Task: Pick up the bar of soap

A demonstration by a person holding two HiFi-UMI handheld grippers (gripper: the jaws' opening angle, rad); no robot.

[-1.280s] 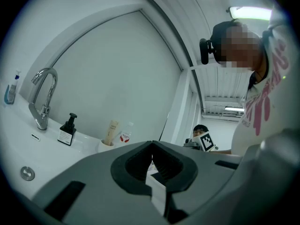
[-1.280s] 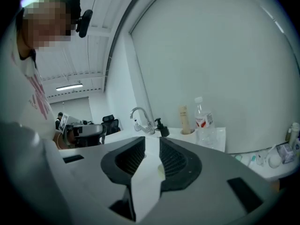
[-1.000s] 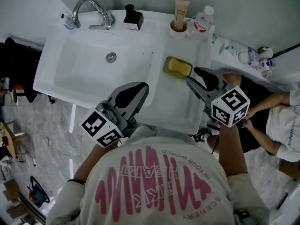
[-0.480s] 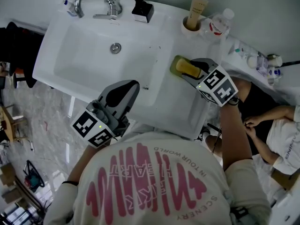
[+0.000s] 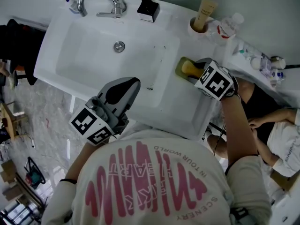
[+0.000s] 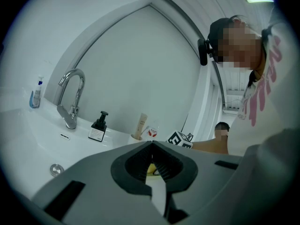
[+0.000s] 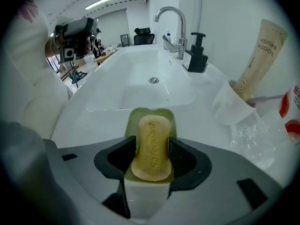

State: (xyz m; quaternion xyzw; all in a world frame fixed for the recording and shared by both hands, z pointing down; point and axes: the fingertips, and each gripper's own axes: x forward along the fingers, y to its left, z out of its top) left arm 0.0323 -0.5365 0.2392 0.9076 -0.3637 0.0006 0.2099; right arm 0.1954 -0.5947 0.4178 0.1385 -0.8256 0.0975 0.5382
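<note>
Steep look down over a white sink (image 5: 70,55). We hold a gripper in each hand. The bar of soap (image 7: 151,125), yellow & waisted, lies in a green soap dish (image 7: 150,110) on the white tabletop (image 5: 183,102) right of the basin, upper right of centre in the head view. The right gripper (image 7: 152,153) is down on it, w/ both pads pressed against the long sides of the bar at its narrow middle, so we read it as closed on the soap, which hasn't left the dish yet. The left gripper (image 6: 152,148) hangs at lower left over the basin's front edge w/ its tips together & nothing held. What could go wrong, in our judgement: soap is prob. slick, so too hard a squeeze could squirt it out toward the far end of the dish or into the basin, while too light a squeeze could let it slip on the way up. The far end of the bar sticks out past the pads, so it may pivot & droop. If the bar is stuck down w/ residue, the dish may come up w/ it, then drop. A sideways swing could also clip the cup (image 7: 229,108) holding the toothpaste tube (image 7: 260,60), near the dish at right in the right gripper view.
</note>
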